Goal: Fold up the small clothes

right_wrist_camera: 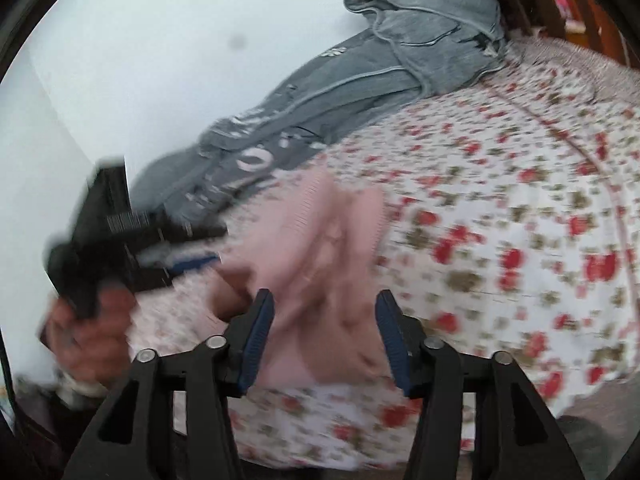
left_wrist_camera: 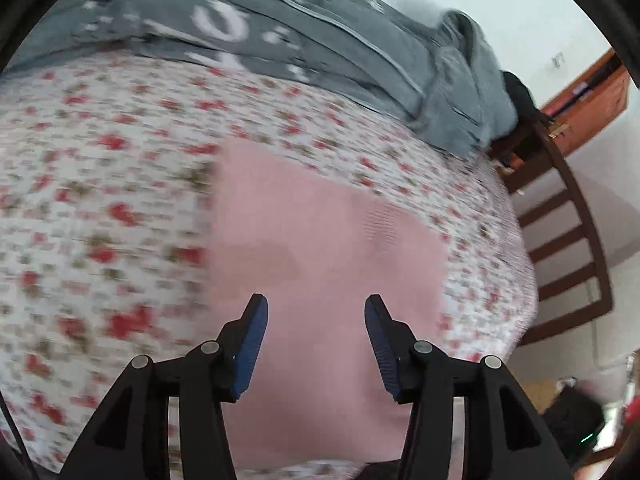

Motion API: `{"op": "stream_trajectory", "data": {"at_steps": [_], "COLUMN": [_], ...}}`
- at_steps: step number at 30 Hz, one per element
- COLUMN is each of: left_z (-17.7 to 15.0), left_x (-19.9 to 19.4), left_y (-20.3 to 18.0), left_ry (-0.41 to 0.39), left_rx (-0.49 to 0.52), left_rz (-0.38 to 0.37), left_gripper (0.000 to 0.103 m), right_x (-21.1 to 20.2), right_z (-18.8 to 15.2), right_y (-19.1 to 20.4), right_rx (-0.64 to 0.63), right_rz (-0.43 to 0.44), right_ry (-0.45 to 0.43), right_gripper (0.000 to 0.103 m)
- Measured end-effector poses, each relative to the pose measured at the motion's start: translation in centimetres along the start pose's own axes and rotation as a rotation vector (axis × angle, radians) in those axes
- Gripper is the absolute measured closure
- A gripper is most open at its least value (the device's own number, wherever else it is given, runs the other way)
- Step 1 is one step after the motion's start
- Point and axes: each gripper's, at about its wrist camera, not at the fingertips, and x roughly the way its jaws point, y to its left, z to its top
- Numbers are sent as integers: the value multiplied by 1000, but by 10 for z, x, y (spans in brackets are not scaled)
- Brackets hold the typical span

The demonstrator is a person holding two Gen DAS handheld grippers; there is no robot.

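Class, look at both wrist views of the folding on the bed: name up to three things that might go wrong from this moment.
1. Both tongs are open, the left tongs and right tongs gripping nothing, so the pink garment may be missed or pinched unevenly.
2. In the right view the pink garment looks bunched; folding it now may trap creases.
3. The grey hoodie lies beside it on the flowered bedsheet and might get snagged.
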Motion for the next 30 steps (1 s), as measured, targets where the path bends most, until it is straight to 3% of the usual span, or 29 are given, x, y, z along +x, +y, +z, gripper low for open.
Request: {"op": "stream_trajectory", "data": {"at_steps": [3, 10, 12, 15, 18, 21, 23, 24, 26, 30], "left_z": [0, -28, -35, -41, -43, -42, -42, -42, -44, -46], "left_x": [-10, -14, -9, -2, 5, 10, 10, 10, 5, -1], "left_y": [33, 88, 97, 102, 100, 87, 76, 69, 52, 18], "left_ry": [-18, -22, -8, 9, 19, 27, 29, 26, 5, -45], "left_rx": [-25, -56, -68, -73, -62, -35, -1, 23, 88, 201], "left_rz": [19, 0, -5, -10, 0, -29, -42, -43, -30, -1], "left_gripper": [54, 54, 54, 54, 54, 54, 54, 54, 54, 53], "right_x": [21, 80, 83, 60, 44, 72, 73, 67, 46, 8], "right_z": [10, 15, 15, 19, 20, 4, -5, -5, 0, -2], "right_y": [12, 33, 46, 58, 39, 9, -2, -4, -3, 23], "right_rx": [28, 16, -65, -187, -181, -178, -179, -177, -177, -291], "right_rz": [5, -65, -107, -113, -128, -189, -182, -184, -210, -228], "right_ry": [22, 118, 111, 28, -16, 98, 102, 88, 47, -74], "right_gripper": [37, 41, 89, 90, 90, 88, 82, 72, 64, 64]}}
